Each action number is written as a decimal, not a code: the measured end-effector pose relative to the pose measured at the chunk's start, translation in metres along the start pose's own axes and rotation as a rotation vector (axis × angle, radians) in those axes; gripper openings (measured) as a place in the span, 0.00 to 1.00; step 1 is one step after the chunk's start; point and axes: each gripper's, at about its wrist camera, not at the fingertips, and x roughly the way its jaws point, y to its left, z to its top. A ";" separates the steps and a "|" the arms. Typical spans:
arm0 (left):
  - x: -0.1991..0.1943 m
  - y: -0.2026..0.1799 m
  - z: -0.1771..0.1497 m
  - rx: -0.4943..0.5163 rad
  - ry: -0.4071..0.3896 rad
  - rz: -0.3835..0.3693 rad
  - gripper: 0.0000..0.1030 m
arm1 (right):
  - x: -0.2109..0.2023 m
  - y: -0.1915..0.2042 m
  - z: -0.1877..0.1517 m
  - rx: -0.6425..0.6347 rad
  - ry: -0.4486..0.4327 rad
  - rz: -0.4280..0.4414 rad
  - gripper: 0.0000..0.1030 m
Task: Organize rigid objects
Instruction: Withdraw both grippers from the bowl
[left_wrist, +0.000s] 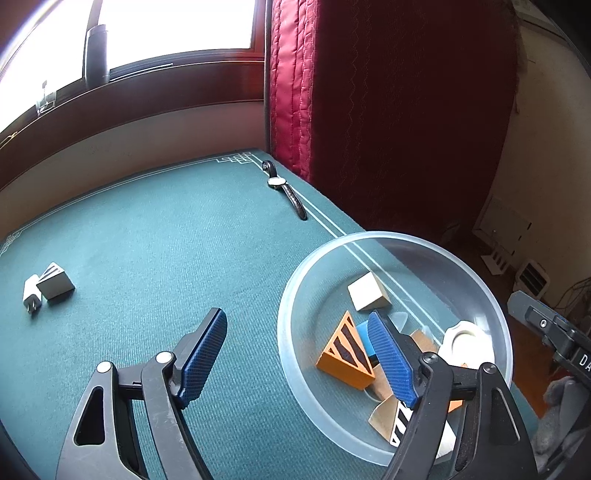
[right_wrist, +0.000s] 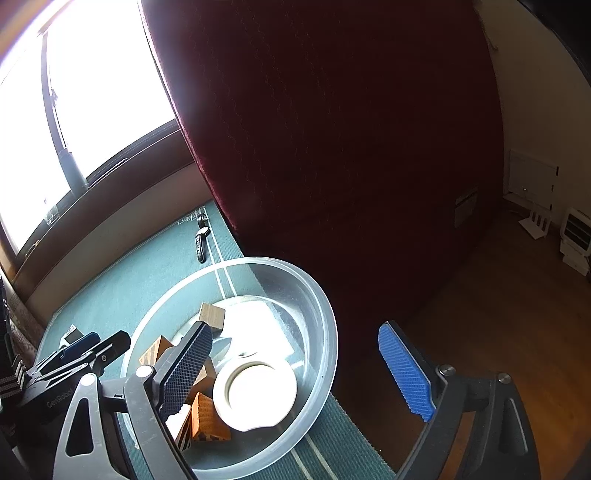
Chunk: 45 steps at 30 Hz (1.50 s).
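Rigid objects: some lie loose on the green bench (left_wrist: 155, 236), the rest sit in a clear bowl (left_wrist: 295, 295) at its right edge.
Far left of bench: a white charger plug (left_wrist: 30, 293) lies touching a grey wedge block (left_wrist: 55, 283) with a striped face.
Bench, far edge: a wristwatch (left_wrist: 284, 188) with a dark strap lies stretched along the white border lines, well apart from the bowl.
Left hand-held gripper (left_wrist: 295, 350): its blue pads stand wide apart with nothing between them; the left finger hangs over bare bench, the right finger (left_wrist: 391, 358) over the bowl's inside.
Bowl contents, left wrist view: an orange wedge block (left_wrist: 345, 356) with black stripes, a pale wooden block (left_wrist: 367, 291) further back, a blue piece mostly hidden behind the right finger, a white ring-shaped piece (left_wrist: 467, 341) at right, brown and striped pieces at the near side.
Right hand-held gripper (right_wrist: 295, 373): jaws wide apart, holding nothing; the left finger is over the bowl, the right finger (right_wrist: 406, 373) beyond the bowl's rim above the wooden floor (right_wrist: 498, 314).
Right side: a dark red curtain (left_wrist: 388, 110) hangs just behind the bench.
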 end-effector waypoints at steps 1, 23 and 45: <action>0.000 0.000 -0.001 0.000 0.004 0.003 0.81 | 0.000 0.000 0.000 0.001 0.000 0.000 0.93; -0.007 0.024 -0.009 -0.044 0.029 0.057 0.83 | -0.002 0.016 -0.010 -0.024 0.020 0.023 0.99; -0.024 0.091 -0.023 -0.094 0.051 0.176 0.83 | -0.005 0.095 -0.020 -0.230 0.050 0.135 0.99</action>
